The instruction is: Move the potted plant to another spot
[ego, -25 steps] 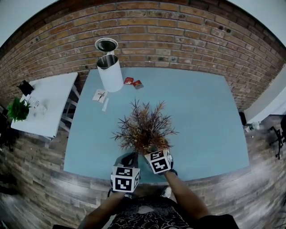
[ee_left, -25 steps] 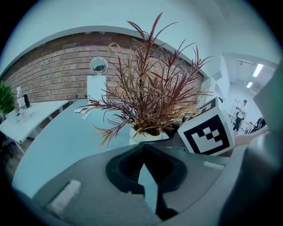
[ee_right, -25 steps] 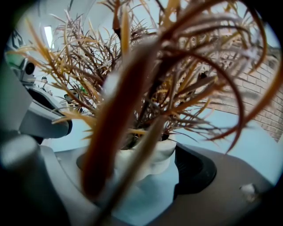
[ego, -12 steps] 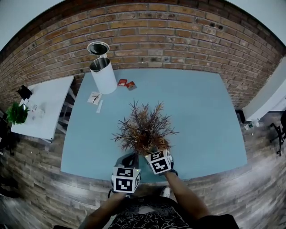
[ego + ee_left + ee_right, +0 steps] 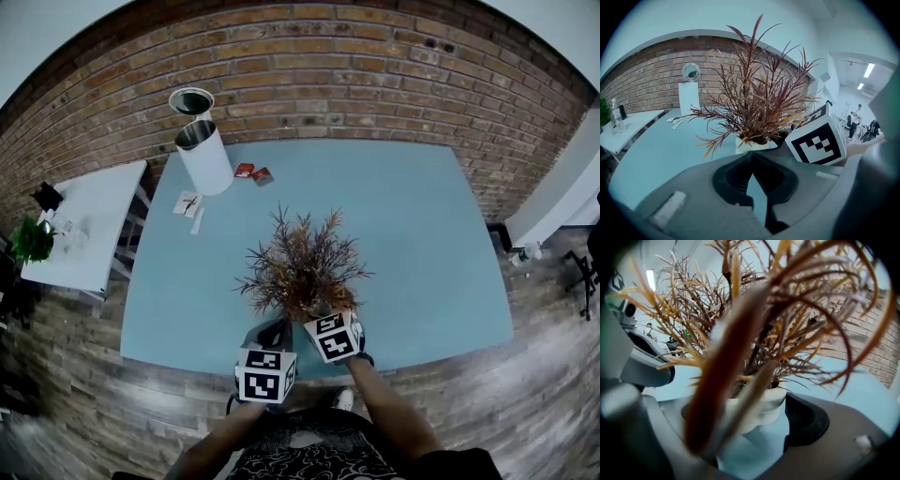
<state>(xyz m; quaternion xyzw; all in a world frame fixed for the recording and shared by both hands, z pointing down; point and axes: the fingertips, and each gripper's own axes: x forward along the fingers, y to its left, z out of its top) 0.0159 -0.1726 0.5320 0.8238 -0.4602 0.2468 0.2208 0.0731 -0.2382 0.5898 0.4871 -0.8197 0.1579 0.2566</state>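
Note:
The potted plant [image 5: 300,265] has red-brown spiky leaves and a small white pot [image 5: 761,406]. It is near the front edge of the blue table [image 5: 422,234]. My right gripper [image 5: 321,314] is shut on the pot, with a jaw on each side of it [image 5: 757,414]. My left gripper [image 5: 275,335] is just left of the pot and nearer me. Its jaws meet at the tips with nothing between them [image 5: 750,158]. The plant [image 5: 757,101] stands right beyond them, beside the right gripper's marker cube [image 5: 816,140]. Leaves hide most of the right gripper view.
A tall white bin [image 5: 204,155] stands at the table's far left corner, with a round lid [image 5: 191,100] behind it against the brick wall. Red packets [image 5: 253,172] and white papers [image 5: 187,203] lie close by. A white side table [image 5: 84,225] is at the left.
The table, bin and papers have slid left in the head view, while the plant and both grippers keep their place in it. The hold on the pot is unchanged.

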